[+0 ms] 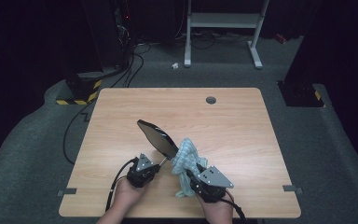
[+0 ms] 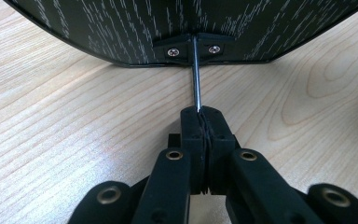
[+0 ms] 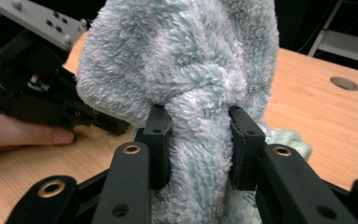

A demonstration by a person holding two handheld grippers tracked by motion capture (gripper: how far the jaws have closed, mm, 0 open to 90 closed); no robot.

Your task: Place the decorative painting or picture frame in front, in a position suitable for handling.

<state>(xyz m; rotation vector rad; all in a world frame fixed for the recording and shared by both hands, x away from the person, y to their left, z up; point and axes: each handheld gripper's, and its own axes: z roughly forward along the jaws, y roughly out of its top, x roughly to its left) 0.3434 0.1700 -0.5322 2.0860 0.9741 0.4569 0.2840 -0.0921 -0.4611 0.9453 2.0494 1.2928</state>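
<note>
Counter: pale wood-grain counter (image 1: 242, 121) fills the middle of the high view, with a round grey grommet hole (image 1: 210, 100) near its far edge, upper centre of the frame.

Mirror: black-backed hand mirror (image 1: 157, 137) sits just left of centre in the high view, tilted, its head raised toward the upper left and its thin metal stem (image 2: 196, 88) running down to the lower right. In the left gripper view the dark, streaked back spans the top of the frame, with 2 screws on the bracket where the stem enters.

Left gripper: left gripper (image 1: 154, 165), lower left of centre in the high view, is clenched on the mirror's stem; its 2 jaws meet tight around the rod in the left gripper view.

Cloth: fluffy pale blue-green cloth (image 1: 188, 161) is bunched up just right of the mirror's lower edge, touching it, with a tail hanging to the counter.

Right gripper: right gripper (image 1: 192, 178), lower centre-right of the high view, grasps a thick twist of the cloth between its 2 jaws, plain in the right gripper view.

Hands: 2 hands come in from the bottom edge, 1 behind each gripper.

Floor: grey carpet with black cables at the upper left.
</note>
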